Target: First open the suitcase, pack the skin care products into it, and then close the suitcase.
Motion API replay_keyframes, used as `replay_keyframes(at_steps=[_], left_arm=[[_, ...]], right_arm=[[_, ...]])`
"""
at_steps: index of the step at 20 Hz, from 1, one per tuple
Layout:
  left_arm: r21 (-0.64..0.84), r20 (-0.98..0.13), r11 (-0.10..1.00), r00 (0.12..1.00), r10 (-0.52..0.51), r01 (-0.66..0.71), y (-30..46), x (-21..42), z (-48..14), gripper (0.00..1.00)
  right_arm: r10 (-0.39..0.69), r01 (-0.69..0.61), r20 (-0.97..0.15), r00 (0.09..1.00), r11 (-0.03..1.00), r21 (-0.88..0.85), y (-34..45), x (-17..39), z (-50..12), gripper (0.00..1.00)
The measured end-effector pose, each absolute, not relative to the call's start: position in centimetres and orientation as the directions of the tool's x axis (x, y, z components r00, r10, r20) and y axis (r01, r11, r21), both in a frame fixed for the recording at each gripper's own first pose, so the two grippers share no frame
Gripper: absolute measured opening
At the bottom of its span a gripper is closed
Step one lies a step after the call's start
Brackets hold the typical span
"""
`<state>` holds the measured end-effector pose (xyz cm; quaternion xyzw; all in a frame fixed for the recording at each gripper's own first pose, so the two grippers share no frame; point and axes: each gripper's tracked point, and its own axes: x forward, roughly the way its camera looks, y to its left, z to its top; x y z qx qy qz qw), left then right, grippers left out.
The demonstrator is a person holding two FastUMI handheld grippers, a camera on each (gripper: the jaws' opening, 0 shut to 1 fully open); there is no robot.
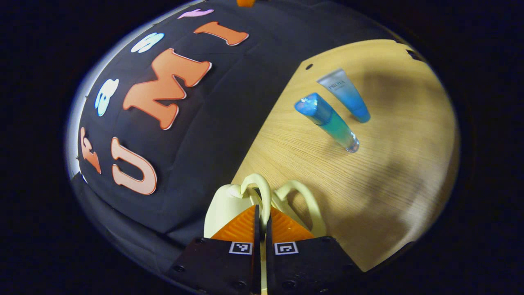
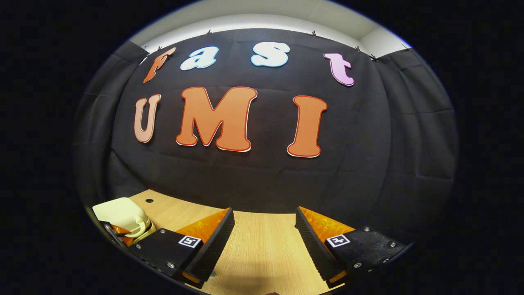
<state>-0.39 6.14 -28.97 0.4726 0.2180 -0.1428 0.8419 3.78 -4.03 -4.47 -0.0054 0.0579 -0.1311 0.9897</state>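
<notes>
In the left gripper view my left gripper is shut on one looped handle of the small cream suitcase. A second handle loop stands free just to the right. Two skin care tubes lie side by side on the wooden table beyond: a blue-green tube and a paler white-to-blue tube. In the right gripper view my right gripper hangs open over bare table with nothing between its fingers. The cream suitcase sits at its far left.
The booth's black cloth wall rises directly behind the table's back edge. A small round hole marks the tabletop near the tubes; another hole lies near the suitcase. Open wood surface stretches to the right of the tubes.
</notes>
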Motion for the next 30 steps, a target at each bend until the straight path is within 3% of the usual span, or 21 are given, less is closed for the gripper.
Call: replay_keyframes(at_steps=[12,22,30], left_arm=[[0.548,-0.389,0.81,0.921,0.026,0.209,14.4,3.3,-17.6,0.05],[0.437,-0.291,0.9,0.945,0.148,-0.006,25.5,5.1,-12.2,0.05],[0.435,-0.239,0.89,0.935,0.26,-0.137,34.8,6.3,-11.6,0.05]], right_arm=[[-0.224,0.221,-0.141,0.964,0.975,-0.031,-0.3,5.0,-4.9,0.95],[-0.215,0.214,-0.151,0.965,0.977,-0.02,2.8,6.1,-4.4,0.95],[-0.25,0.249,-0.162,0.955,0.968,-0.032,4.8,6.2,-4.2,0.95]])
